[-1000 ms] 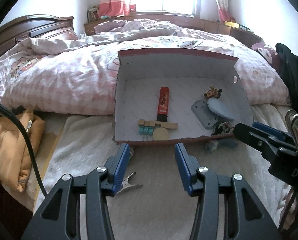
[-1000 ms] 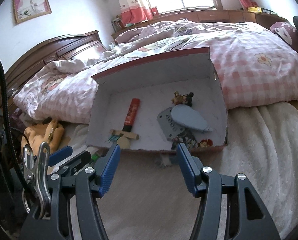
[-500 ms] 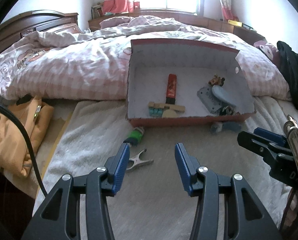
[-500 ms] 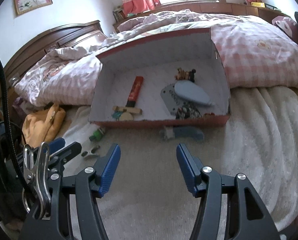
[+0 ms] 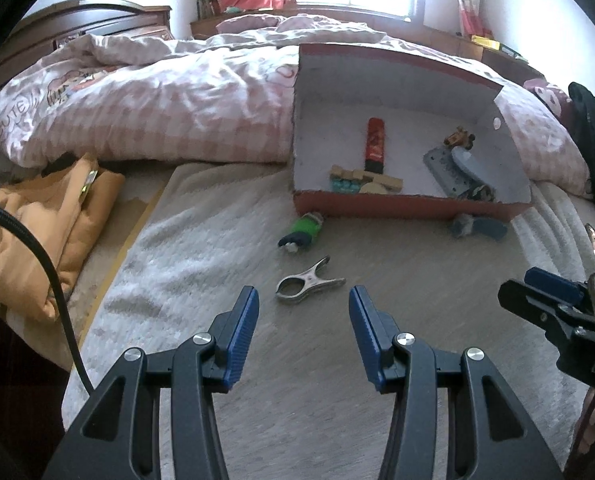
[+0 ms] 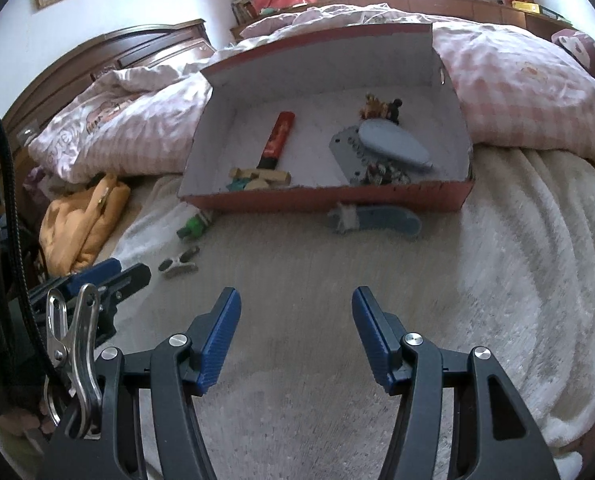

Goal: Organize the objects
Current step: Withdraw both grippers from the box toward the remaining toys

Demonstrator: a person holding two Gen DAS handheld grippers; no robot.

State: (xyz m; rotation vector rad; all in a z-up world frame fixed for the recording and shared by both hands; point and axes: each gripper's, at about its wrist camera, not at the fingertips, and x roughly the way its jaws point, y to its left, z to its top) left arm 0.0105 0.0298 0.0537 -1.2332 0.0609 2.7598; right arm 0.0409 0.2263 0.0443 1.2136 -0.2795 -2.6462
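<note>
A red cardboard box (image 5: 409,205) (image 6: 329,200) lies on the bed and holds a red tube (image 5: 375,145), wooden blocks (image 5: 371,179), a grey plate (image 6: 349,152) and small toys. On the blanket in front of it lie a metal clip (image 5: 307,281) (image 6: 178,263), a green toy (image 5: 303,233) (image 6: 195,227) and a blue-grey tool (image 5: 479,227) (image 6: 377,220). My left gripper (image 5: 303,320) is open and empty, just short of the clip. My right gripper (image 6: 296,322) is open and empty, short of the blue-grey tool.
A pink checked duvet (image 5: 157,108) is bunched behind and left of the box. An orange cloth (image 5: 37,216) lies at the bed's left edge. A dark wooden headboard (image 6: 137,48) stands at the back left. Dark clothing (image 5: 593,152) lies at the right.
Both grippers have pulled back from the box, which now looks smaller and farther. The clip, green toy and blue-grey tool have come into full view on the blanket.
</note>
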